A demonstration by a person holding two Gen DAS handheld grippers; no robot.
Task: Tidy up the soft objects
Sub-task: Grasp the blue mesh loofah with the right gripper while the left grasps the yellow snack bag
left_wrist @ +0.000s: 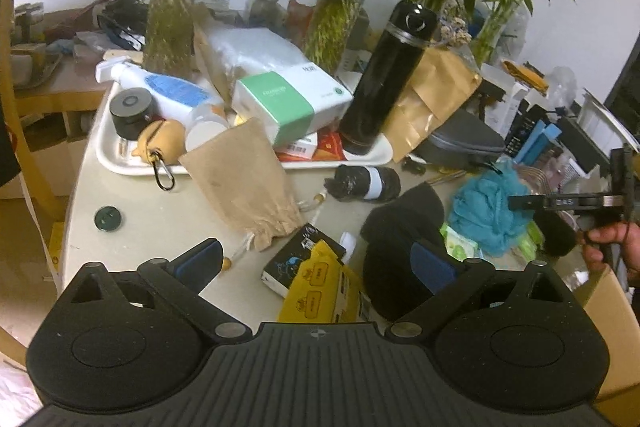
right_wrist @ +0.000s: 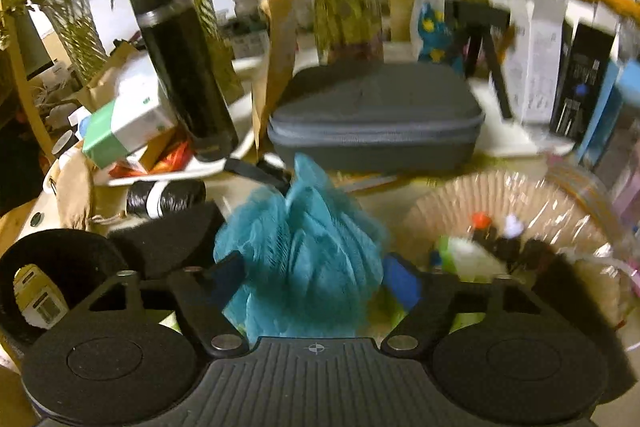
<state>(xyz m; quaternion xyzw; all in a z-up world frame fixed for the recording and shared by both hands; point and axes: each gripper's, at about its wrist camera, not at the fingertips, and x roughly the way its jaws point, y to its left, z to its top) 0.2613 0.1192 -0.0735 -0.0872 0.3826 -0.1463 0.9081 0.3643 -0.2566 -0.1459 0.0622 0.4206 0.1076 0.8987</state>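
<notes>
A blue mesh bath sponge (right_wrist: pixel 304 247) lies on the table and fills the gap of my right gripper (right_wrist: pixel 314 275); both blue pads rest against its sides, though the view is blurred. The same sponge (left_wrist: pixel 488 211) shows at the right of the left wrist view. My left gripper (left_wrist: pixel 316 263) hangs open low over the table, above a yellow packet (left_wrist: pixel 316 287) and a small black box. A soft black cap (left_wrist: pixel 400 227) lies by its right finger. A brown drawstring pouch (left_wrist: pixel 240 183) lies ahead to the left.
A white tray (left_wrist: pixel 120 163) holds a black flask (left_wrist: pixel 384 83), bottles and a green-and-white box. A grey zip case (right_wrist: pixel 376 123) sits behind the sponge, a clear plastic bowl (right_wrist: pixel 520 195) of small items to its right. Vases of plants line the back. A cardboard box (left_wrist: pixel 612 327) stands at the near right.
</notes>
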